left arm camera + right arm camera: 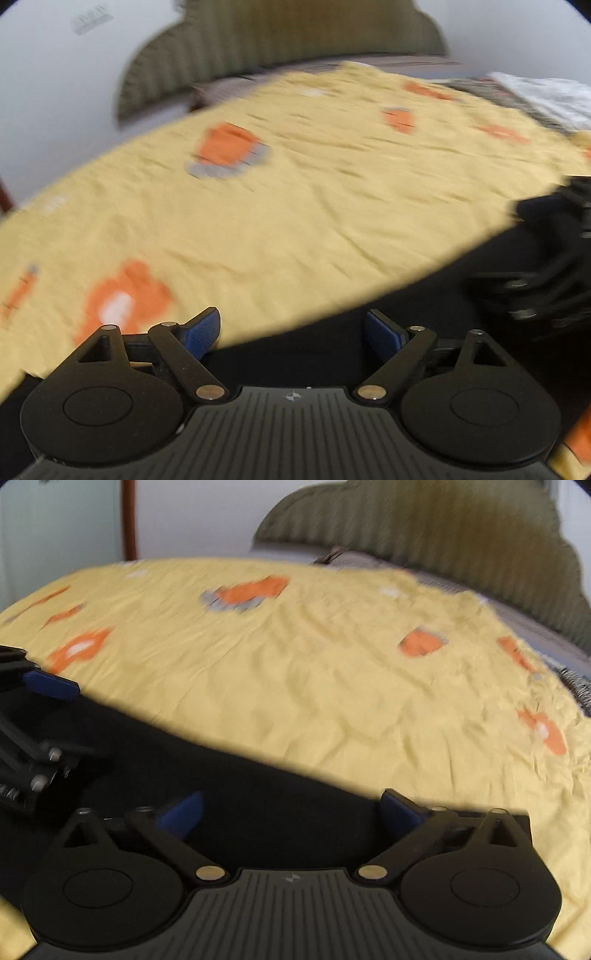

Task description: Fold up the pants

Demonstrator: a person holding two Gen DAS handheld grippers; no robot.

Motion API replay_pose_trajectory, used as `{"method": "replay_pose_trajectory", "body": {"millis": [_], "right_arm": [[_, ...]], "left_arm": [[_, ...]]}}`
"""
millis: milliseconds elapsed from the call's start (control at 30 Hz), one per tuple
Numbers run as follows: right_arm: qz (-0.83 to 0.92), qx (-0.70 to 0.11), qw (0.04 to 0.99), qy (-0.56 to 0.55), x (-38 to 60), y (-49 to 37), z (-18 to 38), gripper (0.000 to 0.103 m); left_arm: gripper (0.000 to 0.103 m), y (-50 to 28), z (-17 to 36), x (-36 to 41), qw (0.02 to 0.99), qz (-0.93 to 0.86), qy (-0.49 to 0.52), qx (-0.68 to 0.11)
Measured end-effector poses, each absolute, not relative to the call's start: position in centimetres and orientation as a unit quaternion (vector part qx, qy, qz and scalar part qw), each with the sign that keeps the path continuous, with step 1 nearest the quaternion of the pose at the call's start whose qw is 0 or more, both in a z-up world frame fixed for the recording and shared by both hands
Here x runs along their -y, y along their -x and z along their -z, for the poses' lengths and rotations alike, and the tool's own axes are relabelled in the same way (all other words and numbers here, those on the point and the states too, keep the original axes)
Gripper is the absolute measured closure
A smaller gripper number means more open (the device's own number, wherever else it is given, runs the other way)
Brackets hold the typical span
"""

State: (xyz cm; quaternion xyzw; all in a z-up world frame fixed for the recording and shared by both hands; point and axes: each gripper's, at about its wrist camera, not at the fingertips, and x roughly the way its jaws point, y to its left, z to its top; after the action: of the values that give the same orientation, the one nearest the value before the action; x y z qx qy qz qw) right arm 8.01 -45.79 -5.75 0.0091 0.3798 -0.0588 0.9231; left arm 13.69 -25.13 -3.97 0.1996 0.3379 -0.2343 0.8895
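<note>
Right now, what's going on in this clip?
A person holds a two-finger tool in each hand over black pants lying on a yellow bedspread with orange prints. Both the left tool and the right tool are open, fingers spread at the pants' edge, gripping nothing yet. The frames are blurred, and no fold is visible in them.

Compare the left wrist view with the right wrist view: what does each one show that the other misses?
Only the left wrist view shows white and dark striped fabric at the bed's far right edge.

Only the right wrist view shows a reddish wooden post against the wall.

Both show the yellow bedsheet with orange prints, the black pants under open jaws, and the olive ribbed headboard. Each also catches the other tool: the right gripper and the left gripper. Motion blur hides finer detail.
</note>
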Motion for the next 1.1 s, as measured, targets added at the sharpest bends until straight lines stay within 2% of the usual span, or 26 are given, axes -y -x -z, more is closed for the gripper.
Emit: {"method": "replay_pose_trajectory", "body": {"millis": [33, 67, 133, 200, 333, 367, 400, 500, 533, 600, 700, 800, 933, 1100], "right_arm": [[0.080, -0.377, 0.923, -0.016, 46.4, -7.6, 5.3, 0.000], [0.097, -0.366, 0.925, -0.014, 46.6, -6.6, 4.3, 0.000], [0.079, -0.347, 0.935, -0.002, 46.5, -3.0, 2.6, 0.000], [0.028, -0.376, 0.926, 0.006, 46.1, -0.2, 2.3, 0.000], [0.025, -0.415, 0.909, 0.031, 45.9, 0.0, 5.5, 0.000], [0.030, -0.395, 0.918, 0.003, 46.9, -0.3, 5.8, 0.000], [0.064, -0.387, 0.920, -0.010, 48.0, -0.1, 5.9, 0.000], [0.245, -0.319, 0.914, -0.052, 51.4, 2.5, 3.8, 0.000], [0.269, -0.290, 0.914, -0.093, 52.8, 4.5, 2.8, 0.000], [0.266, -0.242, 0.909, -0.210, 55.4, 8.9, 2.1, 0.000], [0.176, -0.183, 0.881, -0.400, 57.7, 14.5, 3.9, 0.000], [0.122, -0.150, 0.840, -0.507, 56.9, 16.8, 6.5, 0.000], [0.121, -0.163, 0.833, -0.514, 55.0, 16.2, 7.6, 0.002], [0.143, -0.141, 0.837, -0.509, 56.8, 14.8, 8.4, 0.014]], "left_arm": [[0.026, -13.6, 3.5, 25.0, 0.889, 0.226, -0.201, -0.343], [0.025, -13.2, 2.9, 24.6, 0.888, 0.227, -0.196, -0.349], [0.017, -11.5, 1.7, 23.4, 0.880, 0.267, -0.177, -0.351], [0.007, -9.8, 1.6, 23.4, 0.869, 0.292, -0.175, -0.359], [0.004, -9.7, 4.6, 26.3, 0.864, 0.279, -0.224, -0.355], [0.000, -10.1, 4.8, 26.6, 0.874, 0.271, -0.215, -0.342], [0.001, -10.7, 4.9, 27.0, 0.881, 0.252, -0.213, -0.340], [0.011, -10.9, 3.2, 26.3, 0.878, 0.256, -0.179, -0.363], [0.009, -10.4, 2.6, 26.0, 0.878, 0.267, -0.170, -0.359], [0.008, -9.1, 1.9, 25.8, 0.877, 0.282, -0.169, -0.350], [0.006, -7.4, 2.4, 27.0, 0.865, 0.312, -0.181, -0.348], [0.006, -6.1, 4.5, 28.9, 0.853, 0.318, -0.232, -0.344], [0.006, -5.2, 4.1, 29.1, 0.859, 0.317, -0.241, -0.321], [0.006, -5.3, 2.9, 28.5, 0.864, 0.315, -0.234, -0.316]]}}
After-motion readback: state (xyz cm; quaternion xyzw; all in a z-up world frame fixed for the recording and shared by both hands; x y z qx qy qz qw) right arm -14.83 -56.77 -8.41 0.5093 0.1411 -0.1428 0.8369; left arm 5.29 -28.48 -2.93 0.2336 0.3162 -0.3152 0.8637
